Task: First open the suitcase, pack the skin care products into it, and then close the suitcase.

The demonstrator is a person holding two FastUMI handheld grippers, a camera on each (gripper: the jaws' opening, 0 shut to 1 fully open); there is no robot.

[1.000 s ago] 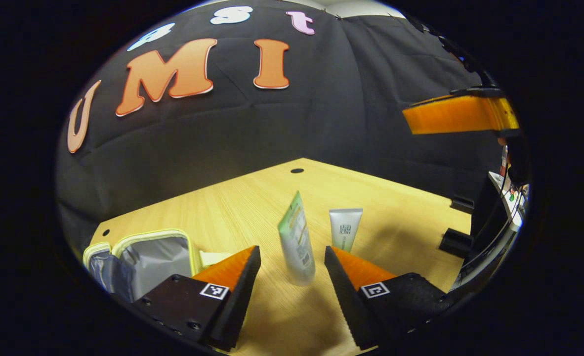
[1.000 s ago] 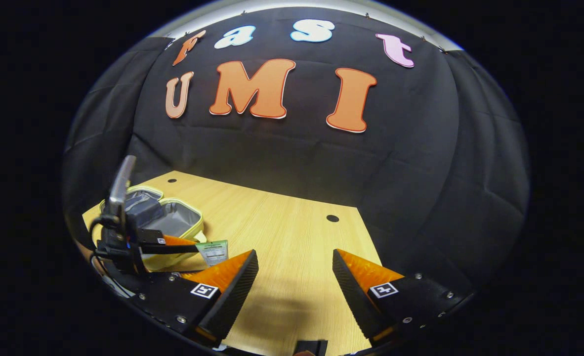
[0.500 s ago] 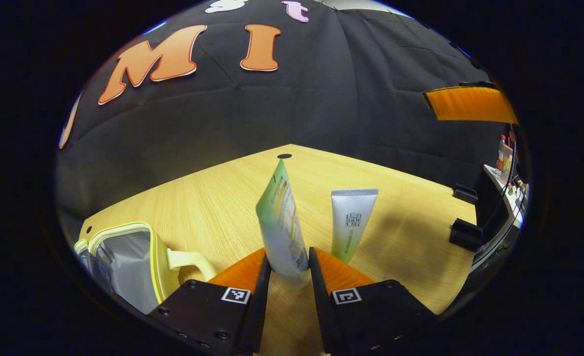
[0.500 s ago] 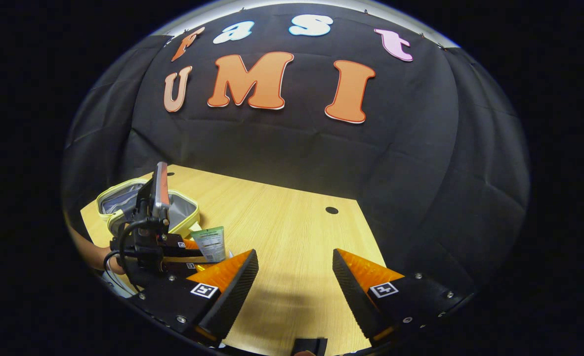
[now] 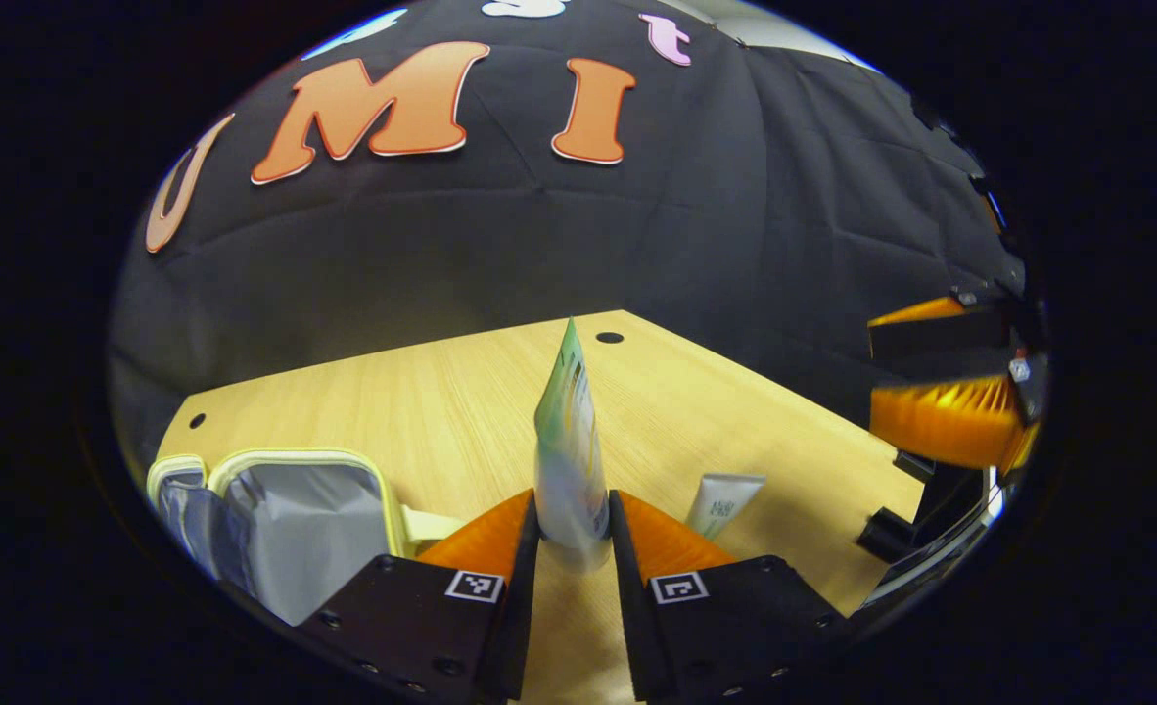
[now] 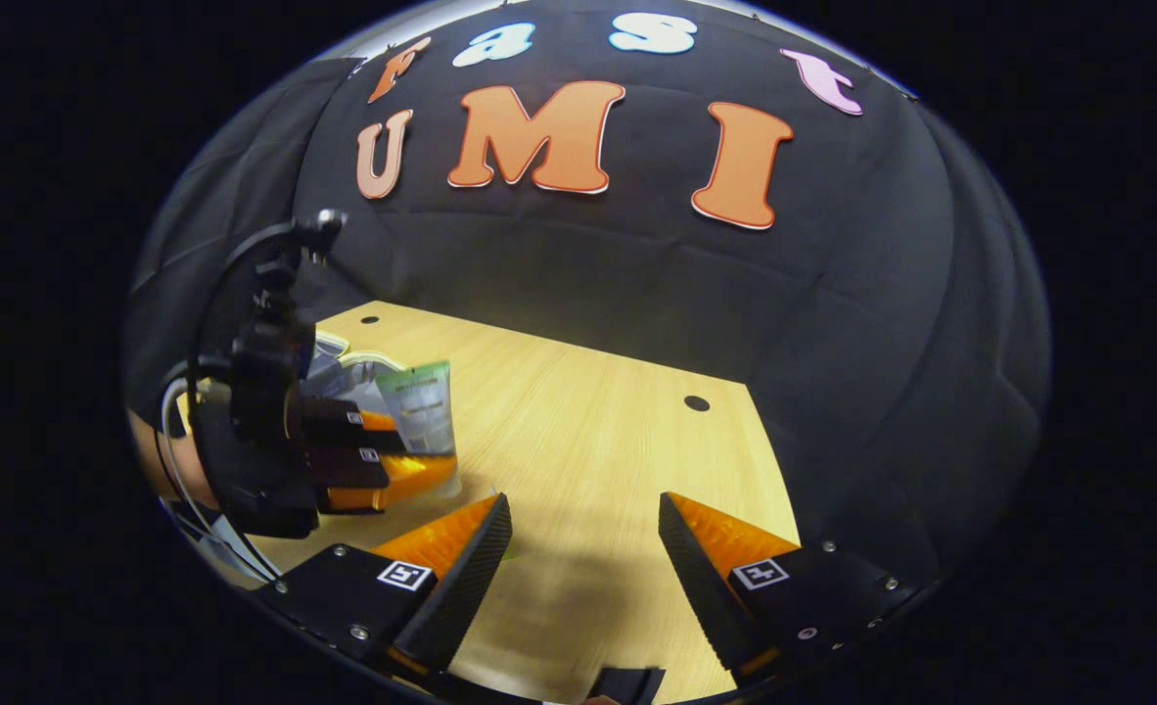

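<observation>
Left gripper view: my left gripper [image 5: 573, 534] pinches green tube [image 5: 569, 460] low, open suitcase [image 5: 290, 519] at 8 o'clock. Risk: tube tips, snags rim. Right gripper [image 6: 583, 548] wide, empty. Second tube [image 5: 723, 504] on table [image 5: 422, 411].

A pale wood-grain finish, smooth with a soft sheen, is seen on the table [image 5: 422, 411]. The green tube [image 5: 569, 441] looks to be of smooth, slightly glossy plastic, as does the white tube [image 5: 723, 501]. The open case [image 5: 285, 519] is lined with grey fabric that carries a faint satin sheen, and its yellow rim appears matt.
</observation>
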